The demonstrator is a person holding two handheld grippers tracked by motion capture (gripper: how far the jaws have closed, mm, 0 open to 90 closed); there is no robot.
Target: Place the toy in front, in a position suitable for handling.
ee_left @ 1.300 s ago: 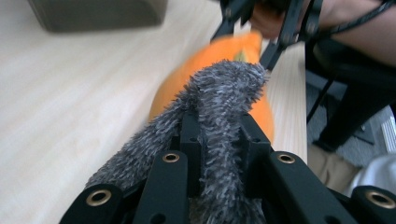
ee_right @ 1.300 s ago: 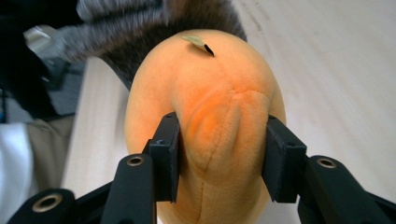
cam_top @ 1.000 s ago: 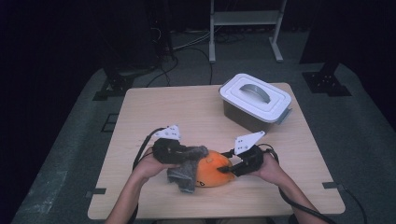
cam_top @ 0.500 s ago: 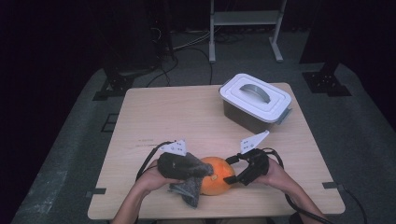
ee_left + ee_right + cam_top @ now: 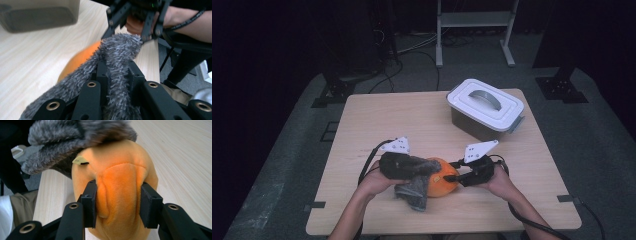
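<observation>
Near the front edge of the table point(image 5: 362, 130), in the middle, lies an orange plush toy point(image 5: 442, 182) with a grey furry cloth point(image 5: 414, 192) on it. The left gripper point(image 5: 117, 75) is clamped tight on the cloth. The right gripper point(image 5: 118, 205) has just been closing, and its jaws now squeeze the toy's end. This looks like the step of rubbing or wrapping the toy. Next, the right one must hold the toy while the cloth gets pulled. The box point(image 5: 484, 107) at the far right corner has its lid on; I cannot tell what is inside
</observation>
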